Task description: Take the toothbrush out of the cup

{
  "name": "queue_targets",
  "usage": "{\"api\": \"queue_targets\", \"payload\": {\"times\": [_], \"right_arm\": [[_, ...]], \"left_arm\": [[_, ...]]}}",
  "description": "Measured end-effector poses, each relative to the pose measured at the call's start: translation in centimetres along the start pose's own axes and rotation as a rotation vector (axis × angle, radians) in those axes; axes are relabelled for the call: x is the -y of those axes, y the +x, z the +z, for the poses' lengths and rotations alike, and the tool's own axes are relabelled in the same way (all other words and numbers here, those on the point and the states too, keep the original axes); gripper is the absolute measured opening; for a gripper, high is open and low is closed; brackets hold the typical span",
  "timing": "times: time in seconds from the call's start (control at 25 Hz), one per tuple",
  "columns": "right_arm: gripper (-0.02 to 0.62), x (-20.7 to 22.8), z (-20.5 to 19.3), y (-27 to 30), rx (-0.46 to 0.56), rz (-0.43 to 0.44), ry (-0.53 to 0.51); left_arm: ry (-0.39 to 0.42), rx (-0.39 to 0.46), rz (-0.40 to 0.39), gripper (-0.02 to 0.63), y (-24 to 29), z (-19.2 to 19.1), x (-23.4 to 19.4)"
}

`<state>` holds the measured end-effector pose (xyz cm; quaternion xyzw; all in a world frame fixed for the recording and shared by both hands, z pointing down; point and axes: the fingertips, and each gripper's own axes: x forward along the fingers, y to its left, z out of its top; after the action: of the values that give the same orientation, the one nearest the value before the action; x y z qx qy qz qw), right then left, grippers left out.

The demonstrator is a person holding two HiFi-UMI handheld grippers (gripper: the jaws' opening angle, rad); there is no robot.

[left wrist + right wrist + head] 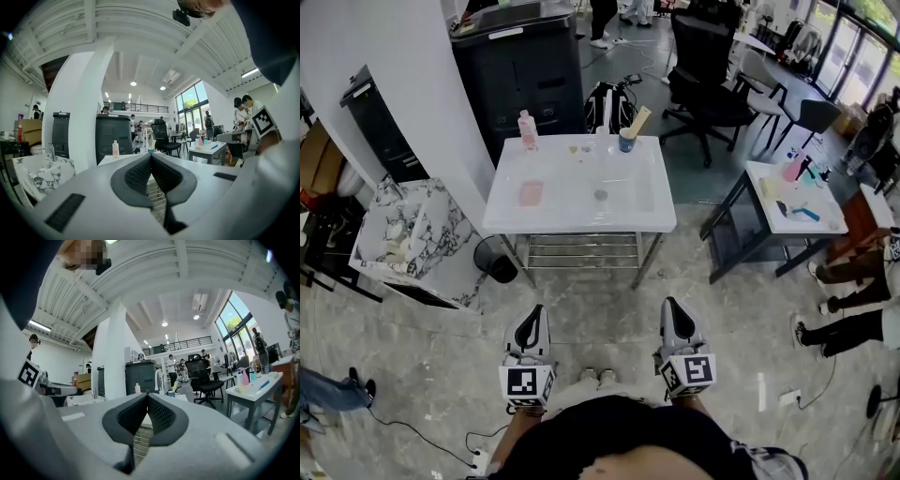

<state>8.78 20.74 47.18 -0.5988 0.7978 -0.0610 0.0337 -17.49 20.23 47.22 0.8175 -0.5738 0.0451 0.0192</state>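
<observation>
A blue cup (626,142) stands at the back right corner of the white basin (581,217), with a pale toothbrush (638,119) leaning out of it to the right. Both grippers hang low and close to my body, well short of the basin and pointing at it. My left gripper (534,315) is shut with nothing between its pads. My right gripper (672,307) is shut and empty too. The left gripper view shows the cup (151,151) small, just above the meeting tips of the left gripper (151,156). In the right gripper view the cup (172,393) and toothbrush (175,386) sit right of the right gripper (147,395).
A pink bottle (527,129) stands at the basin's back left and a pink pad (531,193) lies in it. A black bin (497,261) sits by the stand's left leg. A marble counter (398,234) is left, a black cabinet (525,66) behind, an office chair (708,80) and cluttered side table (792,199) right.
</observation>
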Motion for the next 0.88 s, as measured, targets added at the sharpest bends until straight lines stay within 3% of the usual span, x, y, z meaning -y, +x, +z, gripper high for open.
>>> {"api": "queue_targets", "payload": {"times": [0.16, 0.28, 0.4, 0.52, 0.68, 0.88], "right_arm": [[0.008, -0.3, -0.3, 0.2, 0.003, 0.039, -0.007], [0.051, -0.9, -0.2, 0.6, 0.012, 0.074, 0.005], [0.276, -0.6, -0.5, 0.9, 0.004, 0.068, 0.02], [0.348, 0.1, -0.8, 1.1, -0.012, 0.036, 0.0], [0.399, 0.8, -0.4, 1.4, -0.013, 0.03, 0.002], [0.403, 1.2, -0.2, 1.8, -0.026, 0.062, 0.005]], "left_arm": [[0.0, 0.006, 0.0, 0.002, 0.3, 0.1, 0.0], [0.001, 0.008, -0.001, 0.002, 0.5, 0.2, -0.1], [-0.001, 0.006, 0.0, 0.002, 0.7, -0.1, 0.0], [-0.001, 0.002, 0.001, 0.002, 1.0, -0.2, 0.3], [-0.002, -0.001, 0.007, 0.002, 1.4, -0.1, 0.5], [-0.007, -0.005, 0.02, 0.002, 1.9, -0.2, 0.9]]}}
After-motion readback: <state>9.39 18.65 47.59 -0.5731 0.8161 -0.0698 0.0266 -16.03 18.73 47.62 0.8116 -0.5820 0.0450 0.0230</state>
